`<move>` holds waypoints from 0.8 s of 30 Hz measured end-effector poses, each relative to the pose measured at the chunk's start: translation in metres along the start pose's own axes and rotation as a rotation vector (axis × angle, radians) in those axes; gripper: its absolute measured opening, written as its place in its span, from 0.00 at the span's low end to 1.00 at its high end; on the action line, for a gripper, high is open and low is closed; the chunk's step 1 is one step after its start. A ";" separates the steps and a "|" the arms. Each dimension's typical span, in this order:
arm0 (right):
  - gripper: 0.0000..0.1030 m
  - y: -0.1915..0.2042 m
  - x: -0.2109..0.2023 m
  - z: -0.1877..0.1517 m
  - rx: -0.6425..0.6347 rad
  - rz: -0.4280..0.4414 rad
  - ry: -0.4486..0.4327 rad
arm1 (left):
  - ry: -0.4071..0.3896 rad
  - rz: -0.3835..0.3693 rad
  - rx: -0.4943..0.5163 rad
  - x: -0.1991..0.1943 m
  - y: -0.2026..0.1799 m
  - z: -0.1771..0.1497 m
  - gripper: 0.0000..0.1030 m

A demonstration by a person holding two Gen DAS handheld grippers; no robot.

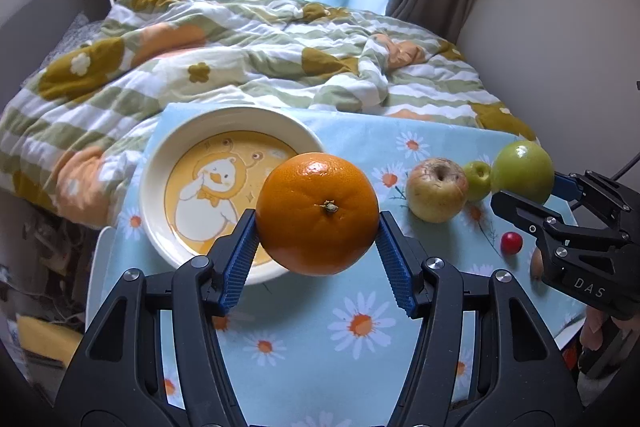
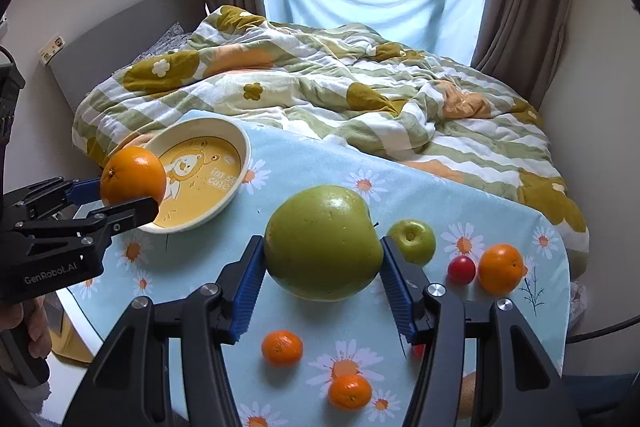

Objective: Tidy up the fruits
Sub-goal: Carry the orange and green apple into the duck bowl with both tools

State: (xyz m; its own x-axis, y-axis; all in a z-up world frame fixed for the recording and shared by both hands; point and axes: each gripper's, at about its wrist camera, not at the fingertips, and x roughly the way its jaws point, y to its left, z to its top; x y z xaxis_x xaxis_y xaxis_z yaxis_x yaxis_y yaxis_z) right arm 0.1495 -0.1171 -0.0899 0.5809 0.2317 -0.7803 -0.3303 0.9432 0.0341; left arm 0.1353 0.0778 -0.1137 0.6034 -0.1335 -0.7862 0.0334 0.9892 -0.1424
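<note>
— What is each gripper carrying?
— The left gripper [image 1: 318, 227] pinches a large orange [image 1: 317, 213] between its blue pads, stem toward the camera, lifted above the near rim of the duck-print bowl [image 1: 160, 163]. The right gripper [image 2: 323, 267] is clamped on a big green apple [image 2: 323, 242], raised off the cloth.
— And the bowl?
— It sits at the far left corner of the daisy tablecloth [image 2: 320, 163], with nothing in it.
— What lies loose on the cloth?
— A small green apple [image 2: 413, 241] just beside the held one, a red cherry tomato [image 2: 461, 269] touching an orange [image 2: 501, 268] near the right edge, and two mandarins [image 2: 282, 347] toward the near edge. From the left wrist view, a yellowish wrinkled apple [image 1: 437, 190] rests mid-cloth.
— Behind the table?
— A rumpled flowered quilt [image 2: 320, 87].
</note>
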 end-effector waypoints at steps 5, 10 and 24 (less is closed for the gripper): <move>0.51 0.022 0.021 0.014 0.055 -0.008 0.025 | 0.028 -0.019 0.038 0.019 0.034 0.019 0.63; 0.51 0.047 0.047 0.026 0.112 -0.019 0.050 | 0.062 -0.043 0.075 0.044 0.062 0.031 0.63; 0.51 0.067 0.073 0.037 0.201 -0.088 0.082 | 0.130 -0.071 0.196 0.110 0.096 0.048 0.64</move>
State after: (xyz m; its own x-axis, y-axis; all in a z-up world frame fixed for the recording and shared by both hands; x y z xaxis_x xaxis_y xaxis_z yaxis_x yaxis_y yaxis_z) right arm 0.1972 -0.0285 -0.1218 0.5359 0.1336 -0.8336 -0.1213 0.9893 0.0806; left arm 0.2432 0.1612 -0.1856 0.4872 -0.1973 -0.8507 0.2341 0.9680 -0.0905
